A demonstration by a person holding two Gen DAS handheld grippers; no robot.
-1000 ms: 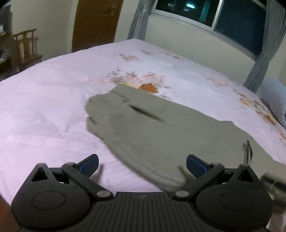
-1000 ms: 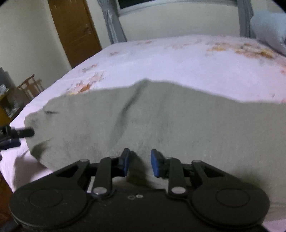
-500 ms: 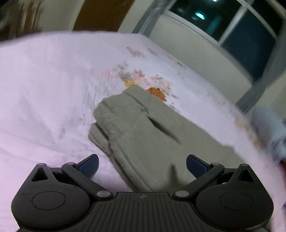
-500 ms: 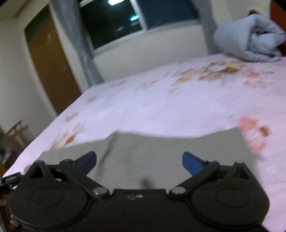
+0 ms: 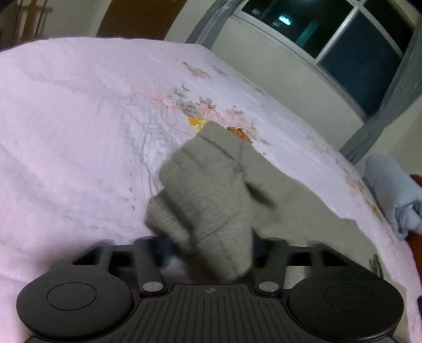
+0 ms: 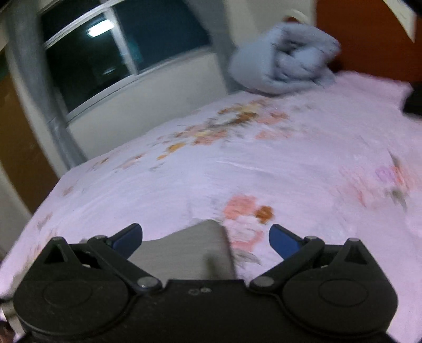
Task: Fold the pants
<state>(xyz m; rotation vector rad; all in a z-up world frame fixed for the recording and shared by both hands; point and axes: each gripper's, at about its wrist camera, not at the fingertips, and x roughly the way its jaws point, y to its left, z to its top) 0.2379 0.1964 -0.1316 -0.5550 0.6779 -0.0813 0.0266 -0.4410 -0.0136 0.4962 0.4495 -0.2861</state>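
Grey-green pants [image 5: 224,182] lie on the pink floral bed sheet [image 5: 66,126]. My left gripper [image 5: 211,248] is shut on the waistband end of the pants, and a bunch of cloth sits between its fingers, hiding the tips. My right gripper [image 6: 205,237] is open and empty, with blue fingertips [image 6: 129,234] spread wide above a corner of the pants [image 6: 195,245].
A rolled light-blue blanket [image 6: 284,66] lies at the head of the bed, also in the left wrist view [image 5: 393,190]. A dark window with grey curtains [image 6: 34,79] is behind the bed. A brown door [image 5: 137,18] is far left.
My left gripper moved in and closed on the pants end. My right gripper opened, let go of the cloth and swung right toward the blanket.
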